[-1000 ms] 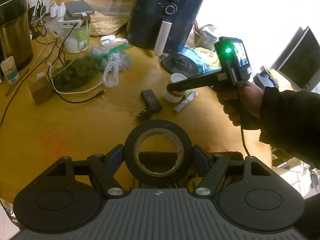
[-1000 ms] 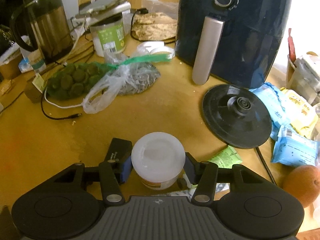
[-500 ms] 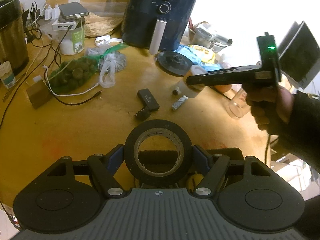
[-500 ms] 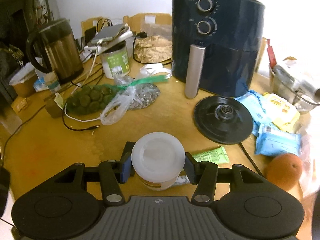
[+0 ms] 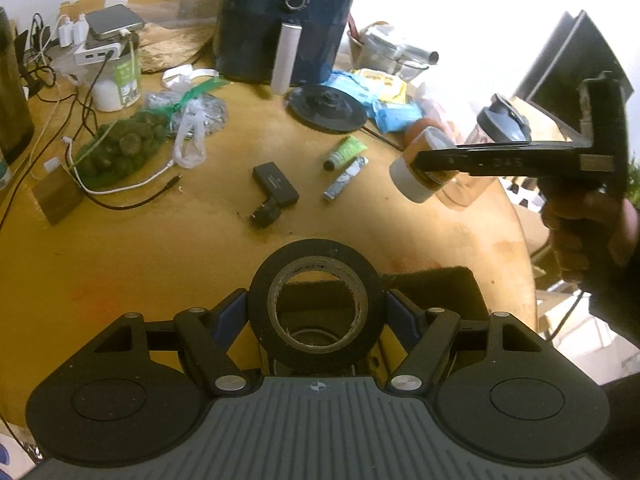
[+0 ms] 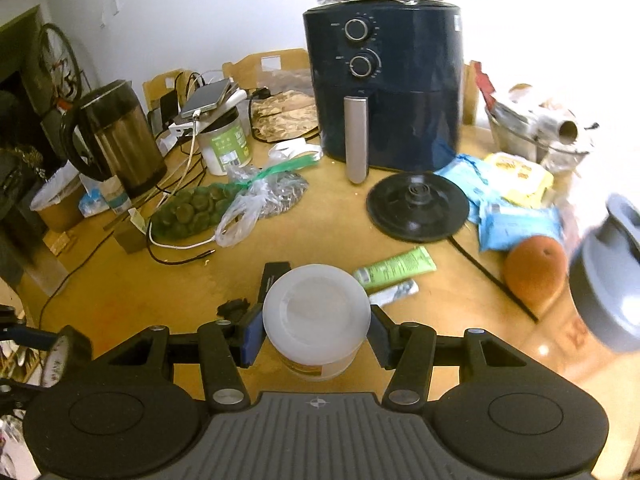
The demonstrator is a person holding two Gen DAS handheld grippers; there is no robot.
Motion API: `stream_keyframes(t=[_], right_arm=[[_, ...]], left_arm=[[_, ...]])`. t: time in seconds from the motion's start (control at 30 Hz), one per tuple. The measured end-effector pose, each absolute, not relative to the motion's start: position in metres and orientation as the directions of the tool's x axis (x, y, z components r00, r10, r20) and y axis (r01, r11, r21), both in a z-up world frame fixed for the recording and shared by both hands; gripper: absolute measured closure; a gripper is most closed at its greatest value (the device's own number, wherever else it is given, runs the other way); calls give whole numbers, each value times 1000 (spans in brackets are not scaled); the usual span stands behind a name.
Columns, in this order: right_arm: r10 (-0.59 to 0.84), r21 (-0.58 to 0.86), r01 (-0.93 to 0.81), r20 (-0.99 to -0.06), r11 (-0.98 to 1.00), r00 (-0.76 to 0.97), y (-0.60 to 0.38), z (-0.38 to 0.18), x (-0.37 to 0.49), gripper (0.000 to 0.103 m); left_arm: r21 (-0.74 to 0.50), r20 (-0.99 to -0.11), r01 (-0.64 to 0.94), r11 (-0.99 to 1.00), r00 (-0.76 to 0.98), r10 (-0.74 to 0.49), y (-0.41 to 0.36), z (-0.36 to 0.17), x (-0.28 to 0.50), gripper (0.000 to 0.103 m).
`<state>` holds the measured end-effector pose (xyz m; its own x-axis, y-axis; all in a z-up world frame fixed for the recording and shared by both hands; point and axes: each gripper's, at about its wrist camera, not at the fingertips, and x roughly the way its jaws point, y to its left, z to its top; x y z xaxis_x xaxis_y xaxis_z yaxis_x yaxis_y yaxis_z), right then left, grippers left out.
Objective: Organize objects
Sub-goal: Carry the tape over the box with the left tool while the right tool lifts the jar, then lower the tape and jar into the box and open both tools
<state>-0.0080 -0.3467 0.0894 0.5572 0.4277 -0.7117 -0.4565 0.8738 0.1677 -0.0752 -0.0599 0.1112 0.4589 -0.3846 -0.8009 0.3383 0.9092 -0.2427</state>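
A black roll of tape (image 5: 316, 300) stands on edge between the pads of my left gripper (image 5: 316, 314), which is shut on it low over the near part of the yellow table (image 5: 120, 248). My right gripper (image 6: 316, 334) is shut on a small white-lidded jar (image 6: 316, 312) and holds it in the air. The left wrist view shows that jar (image 5: 416, 168) tilted in the right gripper's fingers (image 5: 472, 160) above the table's right side, with a hand on the handle behind.
A dark blue air fryer (image 6: 384, 84), a kettle (image 6: 112, 136) and a round black kettle base (image 6: 416, 206) stand at the back. A black adapter (image 5: 276, 188), two small tubes (image 5: 344, 152), cables, bagged produce (image 5: 120, 148), snack packets (image 6: 516, 220), an orange (image 6: 534, 268) and a bottle (image 6: 608, 280) lie around.
The right gripper has lifted the jar off the table and carried it up and to the right. The left gripper with the tape has stayed where it was.
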Motion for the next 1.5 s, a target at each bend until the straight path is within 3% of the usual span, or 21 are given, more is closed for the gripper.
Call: stream_keyframes(t=[0.83, 0.93, 1.0, 1.5], right_arm=[[417, 274, -329, -737, 904, 531, -369, 79, -113, 47], [415, 276, -324, -742, 905, 526, -370, 78, -121, 47], [414, 276, -324, -746, 905, 522, -370, 78, -126, 47], [389, 224, -386, -816, 895, 427, -358, 66, -158, 47]], left_arm=[[-177, -855, 460, 870, 366, -367, -86, 88, -86, 30], [-181, -813, 469, 865, 423, -400, -86, 97, -90, 27], [-177, -800, 465, 867, 446, -402, -87, 101, -91, 18], [-173, -820, 412, 895, 442, -362, -74, 97, -107, 18]])
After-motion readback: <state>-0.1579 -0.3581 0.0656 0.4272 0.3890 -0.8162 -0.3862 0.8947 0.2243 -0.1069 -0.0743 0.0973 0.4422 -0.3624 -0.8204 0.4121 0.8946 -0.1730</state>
